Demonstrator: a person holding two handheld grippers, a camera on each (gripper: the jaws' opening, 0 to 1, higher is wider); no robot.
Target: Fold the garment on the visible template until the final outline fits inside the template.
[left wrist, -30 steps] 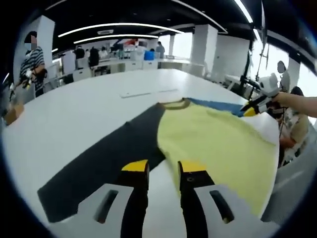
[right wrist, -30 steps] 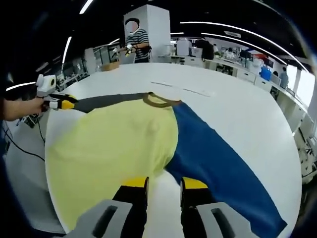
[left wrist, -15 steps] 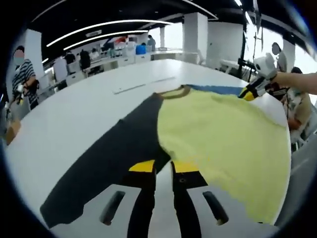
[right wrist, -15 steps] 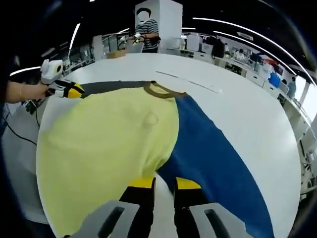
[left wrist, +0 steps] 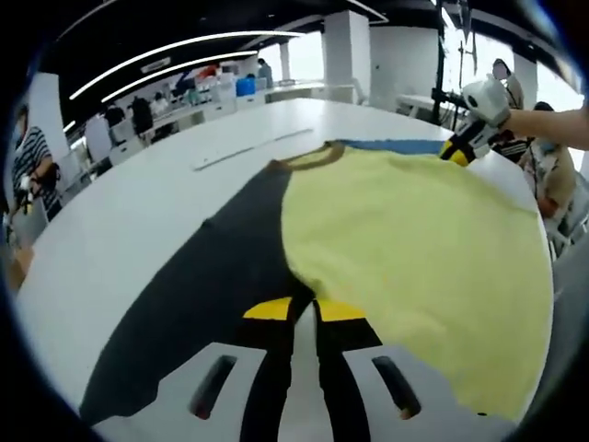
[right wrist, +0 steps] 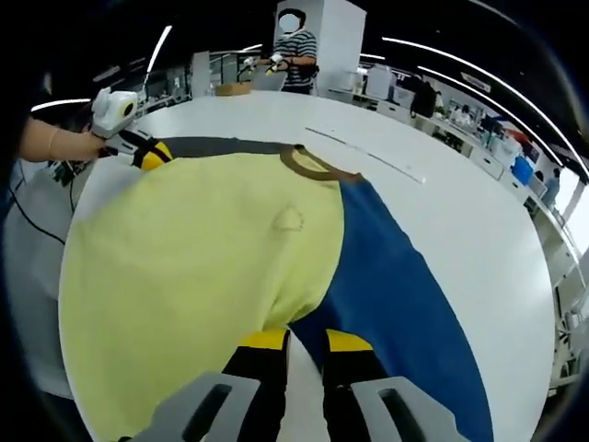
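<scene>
Change: both grippers have come in closer to the garment since a second ago, and their jaws have narrowed from a clear gap to a thin slit.
Garment [left wrist: 405, 230]: a yellow top with a brown collar [left wrist: 308, 157], a black sleeve [left wrist: 207, 295] and a blue sleeve [right wrist: 396, 304], spread flat on the white tabletop [left wrist: 138, 193], sleeves stretched out to either side.
Left gripper [left wrist: 303, 308]: at the junction of the black sleeve and the yellow body, yellow-tipped jaws nearly together on the cloth edge there; whether they actually pinch the fabric cannot be told. It also shows in the right gripper view [right wrist: 152, 154], at the far black sleeve, held by a hand [right wrist: 74, 145].
Right gripper [right wrist: 295, 340]: at the junction of the blue sleeve and the yellow body, jaws nearly together on the cloth; its grip cannot be told either. In the left gripper view [left wrist: 456, 150] it sits at the far blue sleeve.
Body panel: a small raised wrinkle [right wrist: 288, 219] below the collar.
Tabletop: a pale thin strip [left wrist: 248, 148] lies beyond the collar.
Background: a person in a striped shirt [right wrist: 294, 60] stands past the tabletop.
</scene>
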